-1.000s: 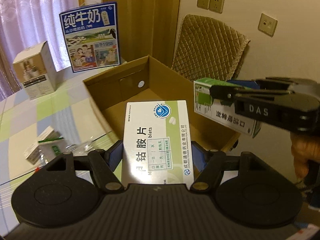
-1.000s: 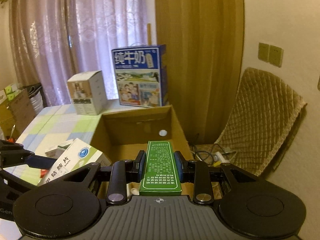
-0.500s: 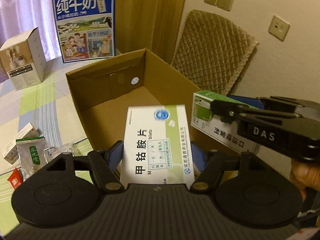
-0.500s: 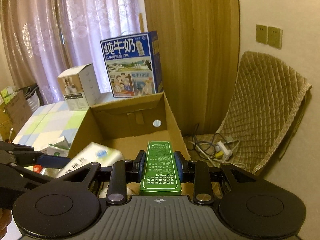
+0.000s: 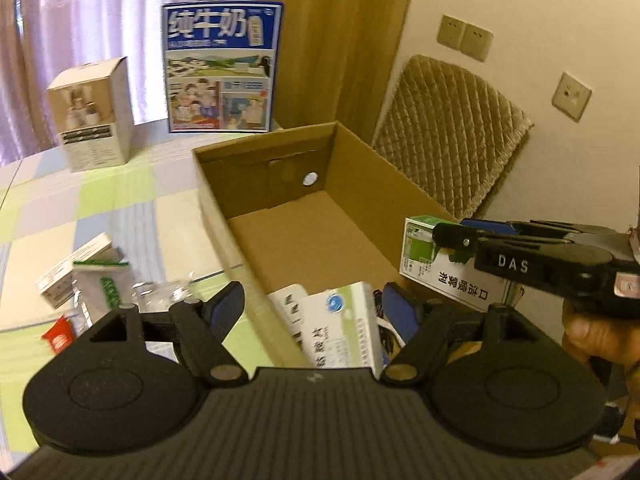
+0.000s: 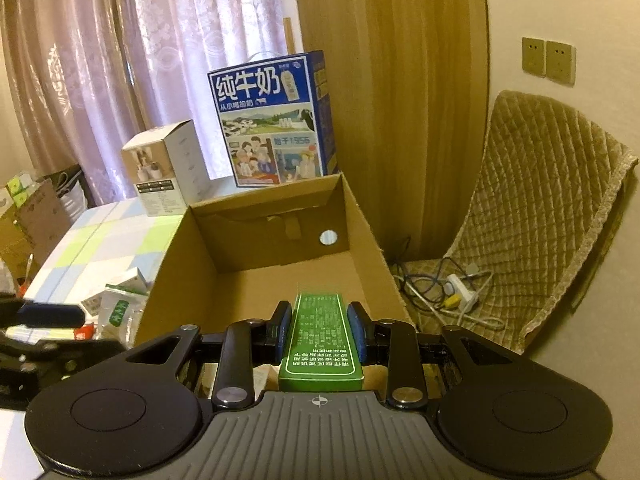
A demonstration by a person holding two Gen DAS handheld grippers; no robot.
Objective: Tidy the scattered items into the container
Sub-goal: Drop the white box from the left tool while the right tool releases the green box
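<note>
An open cardboard box (image 5: 360,184) stands on the table's right side; it also shows in the right wrist view (image 6: 360,224). My left gripper (image 5: 312,308) is open above the box's near end, and the white and green medicine box (image 5: 340,328) lies loose below it inside the cardboard box. My right gripper (image 6: 320,326) is shut on a green and white carton (image 6: 320,344), held over the box's near right side; the carton also shows in the left wrist view (image 5: 432,268). Small packets (image 5: 92,280) lie on the table left of the box.
A blue milk carton case (image 5: 220,68) and a white product box (image 5: 92,116) stand at the table's far side. A quilted chair (image 6: 540,216) and a power strip with cables (image 6: 456,292) are to the right, off the table.
My left gripper has opened and let go of the white and green medicine box, which dropped into the cardboard box. My right gripper still holds the green carton and has come closer over the box.
</note>
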